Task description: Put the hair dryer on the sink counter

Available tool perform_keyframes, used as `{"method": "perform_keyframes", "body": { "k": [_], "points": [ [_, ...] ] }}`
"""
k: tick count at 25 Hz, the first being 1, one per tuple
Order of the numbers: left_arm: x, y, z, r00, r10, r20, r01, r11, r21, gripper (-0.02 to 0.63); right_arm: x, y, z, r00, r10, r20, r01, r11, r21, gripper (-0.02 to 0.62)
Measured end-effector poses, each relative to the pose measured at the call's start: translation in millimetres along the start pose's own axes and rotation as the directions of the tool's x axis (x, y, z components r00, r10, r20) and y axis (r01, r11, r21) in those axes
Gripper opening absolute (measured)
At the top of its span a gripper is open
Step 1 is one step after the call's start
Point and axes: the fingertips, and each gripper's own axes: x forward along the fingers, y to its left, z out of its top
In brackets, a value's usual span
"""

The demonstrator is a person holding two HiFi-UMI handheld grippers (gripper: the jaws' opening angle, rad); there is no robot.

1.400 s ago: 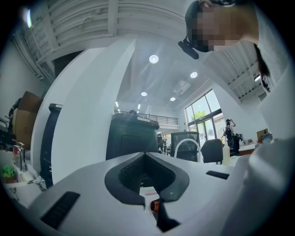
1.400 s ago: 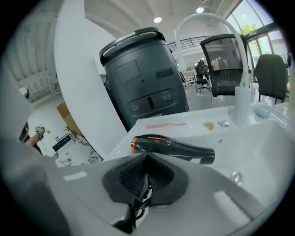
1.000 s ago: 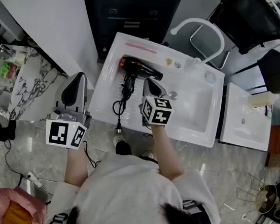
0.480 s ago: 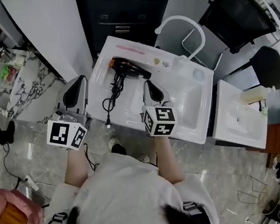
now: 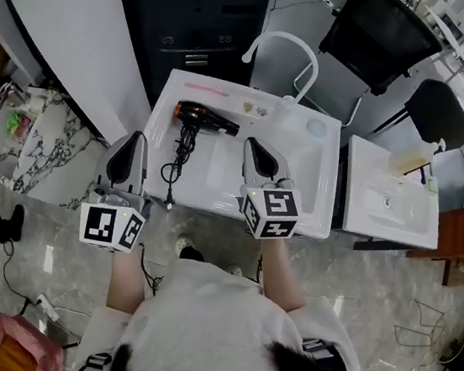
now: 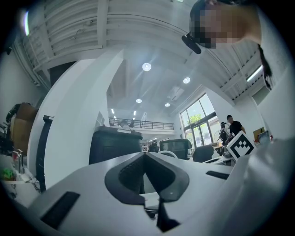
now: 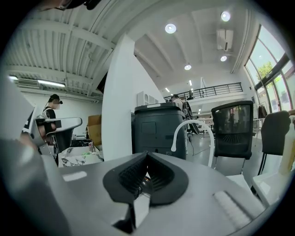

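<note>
Both pairs of jaws are pressed together with nothing between them. The right gripper [image 5: 251, 144] hangs over the white sink counter [image 5: 212, 205] by the basin, and the left gripper [image 5: 136, 136] sits just off the counter's left edge. The black hair dryer [image 5: 204, 117] lies on the counter left of the basin, apart from both grippers, its cord [image 5: 176, 160] trailing toward the front edge

An open office hall: black office chairs [image 5: 379, 30] stand upper right, beside white basin benches [image 5: 309, 214], under a high ribbed ceiling [image 7: 55, 50].
</note>
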Motion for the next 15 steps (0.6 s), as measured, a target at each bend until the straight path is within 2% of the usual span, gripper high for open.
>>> {"method": "perform_keyframes", "body": {
  "k": [15],
  "points": [
    [-33.2, -47.1, 16.3, 0.999, 0.031, 0.024, -0.032, 0.999, 0.015, 0.002, -72.1, -15.4, 44.5, 0.992, 0.013, 0.123, -0.009, 0.999, -0.039, 0.011]
  ]
}}
